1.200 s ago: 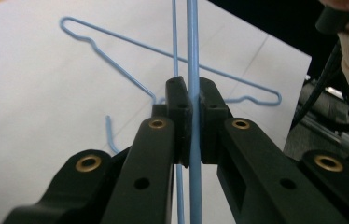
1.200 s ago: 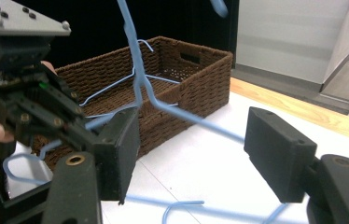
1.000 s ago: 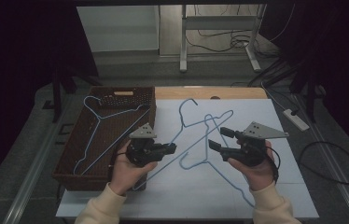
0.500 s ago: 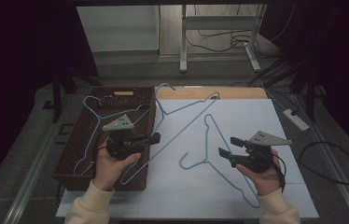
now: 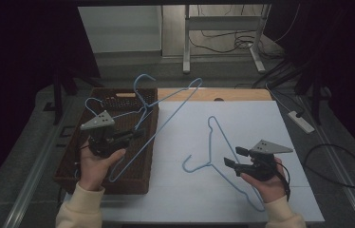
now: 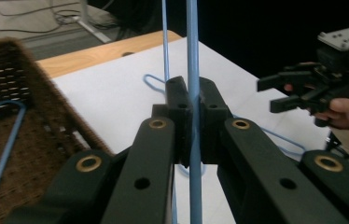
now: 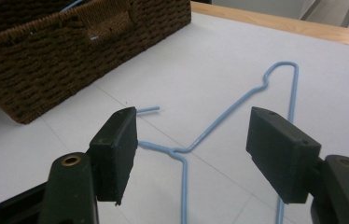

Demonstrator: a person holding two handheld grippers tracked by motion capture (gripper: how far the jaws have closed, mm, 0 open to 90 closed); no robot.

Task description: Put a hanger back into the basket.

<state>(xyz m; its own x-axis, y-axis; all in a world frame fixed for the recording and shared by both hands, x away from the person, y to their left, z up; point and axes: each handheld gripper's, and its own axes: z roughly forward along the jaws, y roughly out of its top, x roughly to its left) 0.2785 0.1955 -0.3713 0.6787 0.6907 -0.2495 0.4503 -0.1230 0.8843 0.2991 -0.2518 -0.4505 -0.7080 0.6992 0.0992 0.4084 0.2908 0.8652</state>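
Here, the table (image 5: 261,118) spreads white across the high view, with a bare wooden strip along its 12 o'clock edge. At its 9 o'clock side stands the brown wicker basket (image 5: 140,178), and 1 blue hanger (image 5: 90,105) lies inside it, its hook near the 12 o'clock wall.

The lifted hanger (image 5: 166,116), thin blue wire, hangs in the air over the basket's 3 o'clock rim, its hook up toward 12 o'clock and 1 long side slanting down toward 6 o'clock. The flat hanger (image 5: 213,142) lies on the white top at about 4 o'clock from the table's middle, hook pointing to 9 o'clock.

The left tool (image 5: 135,134), held above the basket, is clamped tight on the lifted hanger; in the left gripper view its pads meet on the wire (image 6: 193,93). The right tool (image 5: 232,159) hovers just over the flat hanger with its jaws spread wide and nothing between them; the right gripper view shows the wire's neck (image 7: 182,151) lying in the gap.
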